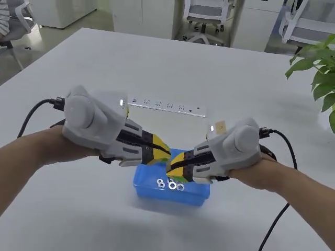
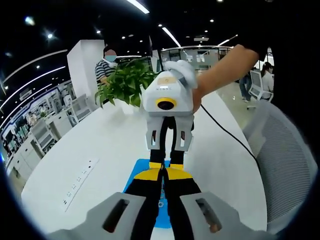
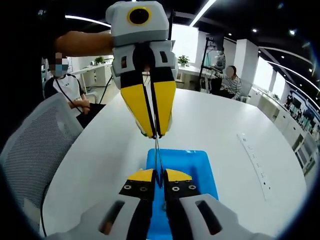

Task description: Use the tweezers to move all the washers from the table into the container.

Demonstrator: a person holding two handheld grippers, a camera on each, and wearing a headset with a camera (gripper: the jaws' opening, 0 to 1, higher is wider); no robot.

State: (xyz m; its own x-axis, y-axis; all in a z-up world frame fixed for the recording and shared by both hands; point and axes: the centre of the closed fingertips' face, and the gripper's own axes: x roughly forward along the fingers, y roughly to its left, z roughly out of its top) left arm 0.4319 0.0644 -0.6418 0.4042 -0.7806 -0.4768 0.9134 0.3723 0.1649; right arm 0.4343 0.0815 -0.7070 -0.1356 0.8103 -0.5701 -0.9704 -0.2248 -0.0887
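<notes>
A blue container (image 1: 152, 189) stands on the white table near its front edge, with three metal washers (image 1: 170, 184) lying inside. Both grippers meet tip to tip just above it. Thin metal tweezers (image 3: 156, 150) run between the two sets of jaws. My left gripper (image 1: 165, 152) comes in from the left and is shut on one end of them. My right gripper (image 1: 171, 169) comes in from the right and is shut on the other end. In the right gripper view, the right gripper (image 3: 157, 177) pinches the tweezers over the container (image 3: 197, 172), facing the left gripper (image 3: 155, 134).
A white power strip (image 1: 167, 106) lies on the table behind the container. A green plant (image 1: 316, 68) stands at the right edge. Office chairs (image 1: 207, 15) stand beyond the far side of the table. Cables trail back from both grippers.
</notes>
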